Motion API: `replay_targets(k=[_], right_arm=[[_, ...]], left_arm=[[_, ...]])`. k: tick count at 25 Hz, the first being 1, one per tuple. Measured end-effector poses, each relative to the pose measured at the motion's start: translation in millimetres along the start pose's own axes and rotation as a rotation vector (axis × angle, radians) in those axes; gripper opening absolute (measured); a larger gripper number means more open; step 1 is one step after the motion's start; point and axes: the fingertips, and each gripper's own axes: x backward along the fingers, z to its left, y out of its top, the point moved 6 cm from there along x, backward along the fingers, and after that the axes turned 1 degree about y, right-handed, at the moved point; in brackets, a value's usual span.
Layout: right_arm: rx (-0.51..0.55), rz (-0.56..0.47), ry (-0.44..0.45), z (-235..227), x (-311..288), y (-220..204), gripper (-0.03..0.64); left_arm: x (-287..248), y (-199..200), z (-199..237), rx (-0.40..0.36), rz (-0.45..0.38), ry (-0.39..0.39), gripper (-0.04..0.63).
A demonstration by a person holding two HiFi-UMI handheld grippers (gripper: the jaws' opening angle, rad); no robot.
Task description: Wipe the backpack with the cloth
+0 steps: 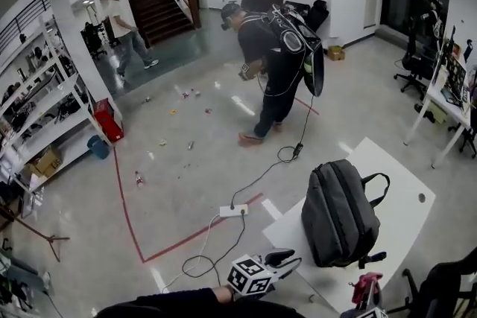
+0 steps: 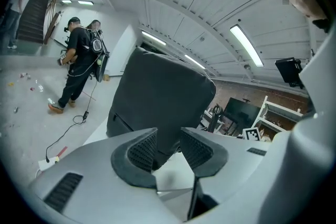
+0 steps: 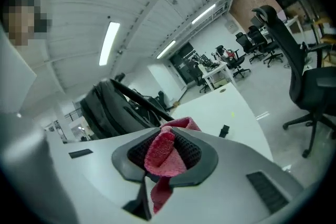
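Our right gripper point(image 3: 165, 150) has its jaws clamped on a bunched fold of the red cloth point(image 3: 160, 159). The left gripper point(image 2: 169, 145) holds its jaws apart on nothing, pointed at the near edge of the grey backpack point(image 2: 160, 94). The backpack sits on the white table point(image 1: 395, 167), just left of and beyond the cloth and apart from it, so we judge this to be the approach, with wiping not yet begun. Next we must carry the cloth onto the fabric and press, perhaps with the left gripper steadying the bag.
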Motion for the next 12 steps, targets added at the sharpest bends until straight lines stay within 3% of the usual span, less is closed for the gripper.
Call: replay_targets(k=[5, 9, 12], right_arm=[[0.062, 0.110, -0.154, -44.7, -19.4, -43.0, 0.067], [0.169, 0.191, -0.166, -65.3, -55.3, -65.5, 0.069], [0.193, 0.273, -0.175, -77.3, -65.0, -79.0, 0.069]], left_arm=[[-2.9, 0.5, -8.2, -0.039, 0.011, 0.002, 0.146], [-8.2, 4.1, -8.3, -0.068, 0.001, 0.018, 0.146], [-13.2, 0.4, -9.1, -0.056, 0.014, 0.031, 0.146]])
